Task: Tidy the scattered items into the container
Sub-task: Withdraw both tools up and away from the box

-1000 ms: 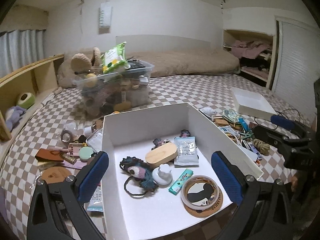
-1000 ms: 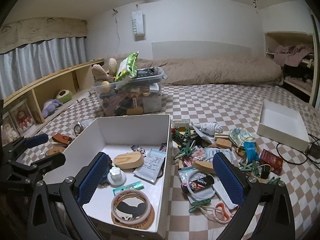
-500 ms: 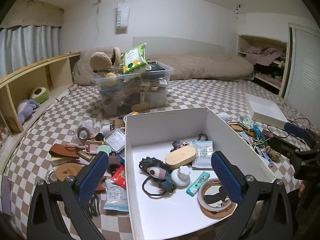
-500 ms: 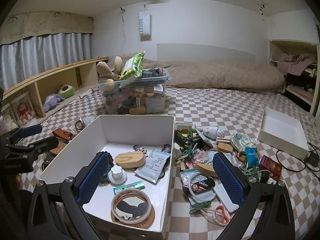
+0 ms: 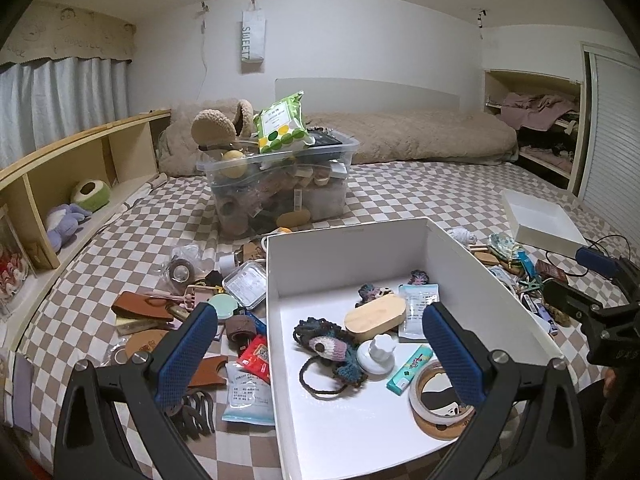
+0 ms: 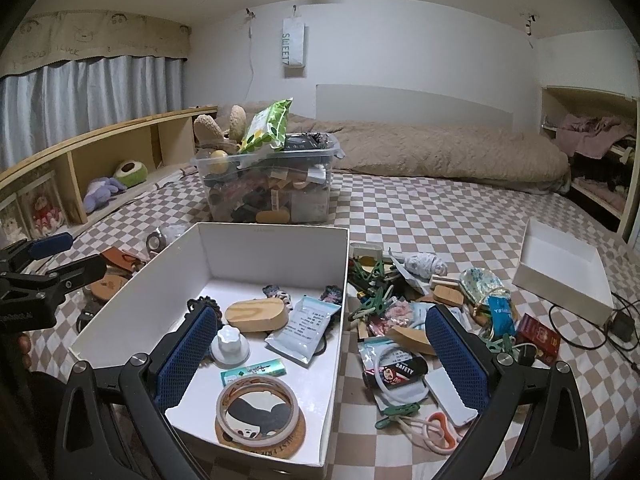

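Note:
A white box (image 5: 348, 230) stands on the checkered bed and holds a wooden oval (image 5: 375, 312), a crocheted piece (image 5: 324, 346), a white knob (image 5: 378, 354), a tape roll (image 5: 438, 394) and a packet (image 5: 418, 310). My left gripper (image 5: 320, 314) hovers open over the box's near left wall, holding nothing. My right gripper (image 6: 322, 314) hovers open over the box's (image 6: 272, 230) right wall, also holding nothing. Left of the box lie a leather piece (image 5: 140, 310), a red packet (image 5: 256, 354) and a blue-white packet (image 5: 248, 396). To its right lie green pegs (image 6: 372, 300), a SAFETY tube (image 6: 396, 368) and a red box (image 6: 538, 334).
A clear bin (image 5: 280, 188) crammed with things stands behind the box. A shallow white tray (image 6: 560, 268) lies far right, with a cable and plug (image 6: 620, 326) beside it. A wooden shelf (image 5: 60, 160) with soft toys runs along the left. Brown bedding lies at the back.
Both views have risen and tilted up. The left gripper has shifted left, so the box sits further right in its view and more of the left-hand clutter shows. Both grippers stay open.

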A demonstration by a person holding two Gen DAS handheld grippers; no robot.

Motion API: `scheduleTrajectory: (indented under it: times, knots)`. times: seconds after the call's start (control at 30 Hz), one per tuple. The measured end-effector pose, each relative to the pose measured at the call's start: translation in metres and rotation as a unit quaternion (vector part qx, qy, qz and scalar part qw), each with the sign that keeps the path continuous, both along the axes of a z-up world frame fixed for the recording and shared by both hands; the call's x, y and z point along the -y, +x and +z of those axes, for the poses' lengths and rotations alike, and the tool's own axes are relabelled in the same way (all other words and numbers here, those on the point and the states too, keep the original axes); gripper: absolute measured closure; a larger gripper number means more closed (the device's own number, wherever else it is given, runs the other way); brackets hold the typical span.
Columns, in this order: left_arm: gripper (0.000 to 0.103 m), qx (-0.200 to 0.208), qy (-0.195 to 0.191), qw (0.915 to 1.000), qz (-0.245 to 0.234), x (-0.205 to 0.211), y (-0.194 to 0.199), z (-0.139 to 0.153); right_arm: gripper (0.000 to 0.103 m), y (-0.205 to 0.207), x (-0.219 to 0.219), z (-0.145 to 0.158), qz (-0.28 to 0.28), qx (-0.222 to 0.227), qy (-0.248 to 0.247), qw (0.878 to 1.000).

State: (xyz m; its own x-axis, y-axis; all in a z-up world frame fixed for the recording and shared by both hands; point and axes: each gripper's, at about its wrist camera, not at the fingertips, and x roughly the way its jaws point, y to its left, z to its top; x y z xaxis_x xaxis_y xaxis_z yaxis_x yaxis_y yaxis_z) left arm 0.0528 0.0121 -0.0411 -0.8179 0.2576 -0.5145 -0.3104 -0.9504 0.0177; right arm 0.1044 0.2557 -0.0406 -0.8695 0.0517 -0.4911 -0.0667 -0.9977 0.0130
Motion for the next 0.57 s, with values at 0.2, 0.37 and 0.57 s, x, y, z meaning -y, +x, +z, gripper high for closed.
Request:
scheduleTrajectory:
  times: [0.2, 0.37, 0.57]
  knots:
    - [0.0, 0.002, 0.002, 1.0, -0.001, 0.0, -0.0009, -0.0007, 0.0, -0.0005, -0.0004, -0.0006, -0.001, 0.001, 0.0, 1.0]
    - [0.0, -0.004, 0.004, 1.0, 0.003, -0.0009, 0.0004, -0.0019, 0.0, -0.0013, 0.0, -0.0017, -0.001, 0.003, 0.0, 1.0]
    - [0.0, -0.003, 0.006, 1.0, 0.002, -0.0013, 0.0003, -0.0034, 0.0, -0.0025, 0.0008, -0.0022, -0.001, 0.005, 0.001, 1.0]
